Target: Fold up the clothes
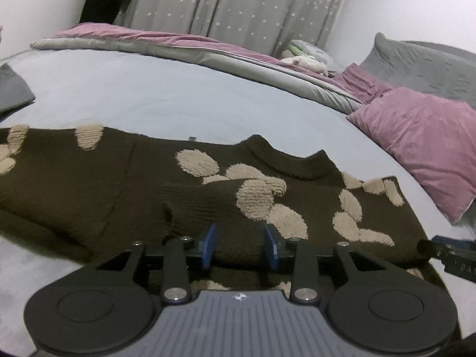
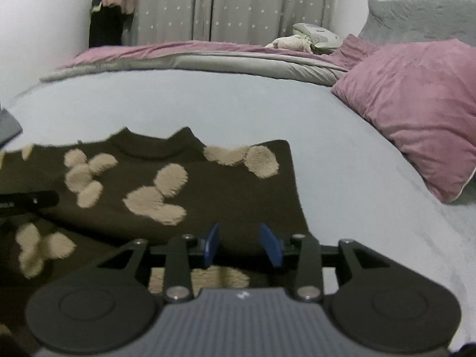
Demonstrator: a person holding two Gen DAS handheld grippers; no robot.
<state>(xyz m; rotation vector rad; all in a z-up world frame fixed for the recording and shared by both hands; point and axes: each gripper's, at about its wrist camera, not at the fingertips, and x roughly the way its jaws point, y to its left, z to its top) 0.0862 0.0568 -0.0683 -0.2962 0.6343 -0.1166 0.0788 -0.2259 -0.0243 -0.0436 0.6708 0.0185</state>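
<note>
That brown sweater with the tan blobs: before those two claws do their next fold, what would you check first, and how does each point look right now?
1. Sweater lies on the bed sheet: ok.
2. Left claw open, over the fabric: ok.
3. Right claw open, near the sweater's right edge: ok.
4. Either claw already touching the cloth: cannot tell.
5. Sweater lies flat: not ok, a fold overlaps near the left claw.
6. Pink pillow off the sweater: ok.
</note>
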